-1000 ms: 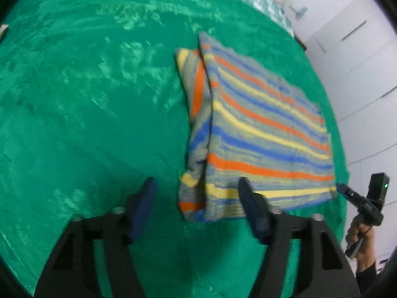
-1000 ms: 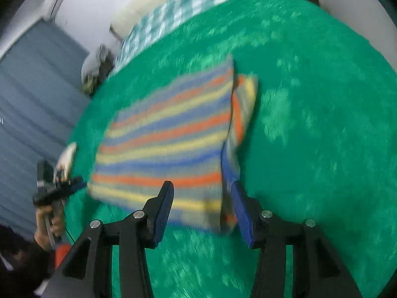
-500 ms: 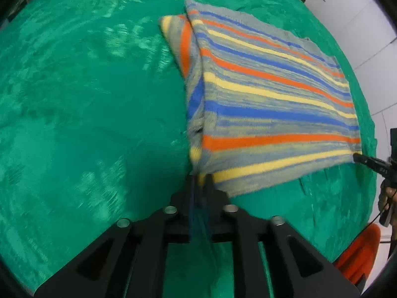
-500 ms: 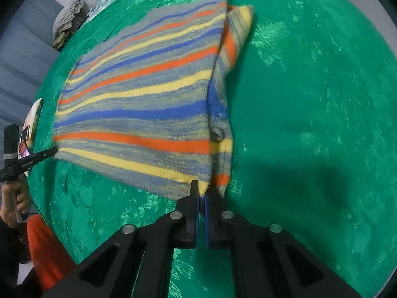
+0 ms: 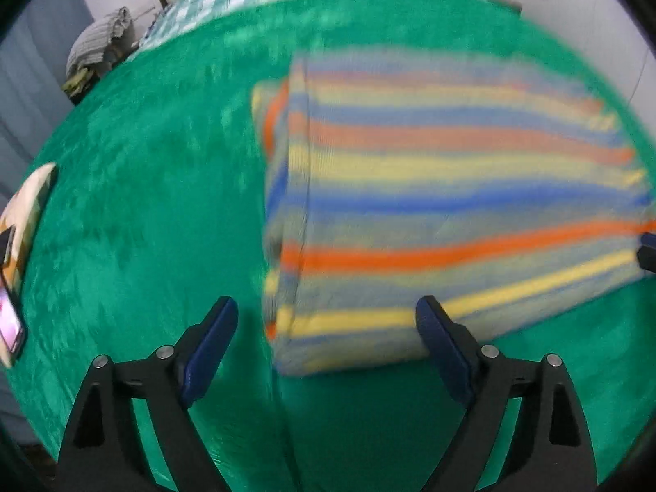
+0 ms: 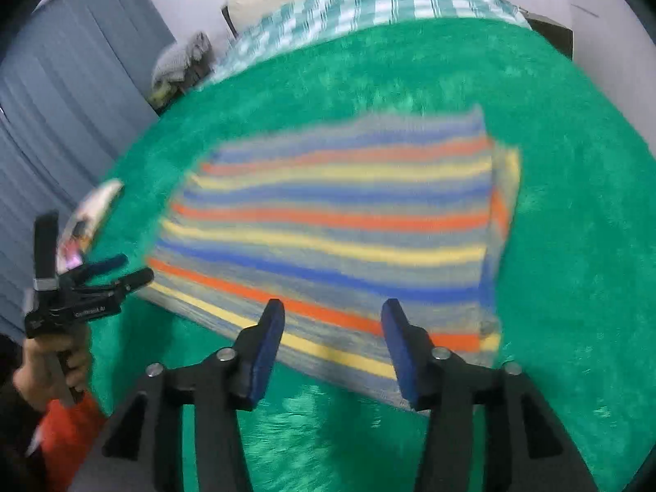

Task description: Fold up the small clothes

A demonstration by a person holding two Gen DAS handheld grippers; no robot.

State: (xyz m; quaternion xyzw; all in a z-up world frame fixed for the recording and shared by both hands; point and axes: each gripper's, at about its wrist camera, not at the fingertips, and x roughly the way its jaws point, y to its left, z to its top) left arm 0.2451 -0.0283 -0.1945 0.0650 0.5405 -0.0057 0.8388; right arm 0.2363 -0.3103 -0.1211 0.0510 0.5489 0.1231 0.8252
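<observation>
A folded knit garment (image 5: 451, 205) with orange, yellow, blue and grey stripes lies flat on the green plush blanket (image 5: 143, 205); both views are blurred. My left gripper (image 5: 325, 307) hangs over the garment's near left corner. Its jaws are opening wide and the pads touch nothing. In the right wrist view the same garment (image 6: 336, 213) shows its near edge beyond my right gripper (image 6: 333, 307), whose jaws are also opening with no cloth pinched. The left gripper (image 6: 102, 274) appears there at the garment's left corner, held by a hand (image 6: 53, 369).
A phone (image 5: 10, 320) and a cream object (image 5: 28, 205) lie at the blanket's left edge. Checked bedding (image 6: 369, 4) and a heap of clothes (image 5: 98, 45) sit at the far end. Grey-blue curtains (image 6: 61, 102) hang on the left. Something orange (image 6: 65, 443) lies below the hand.
Half a second ago both grippers were shut at the garment's near edge. Both have now opened, let the cloth go and drawn back, and the garment lies flat.
</observation>
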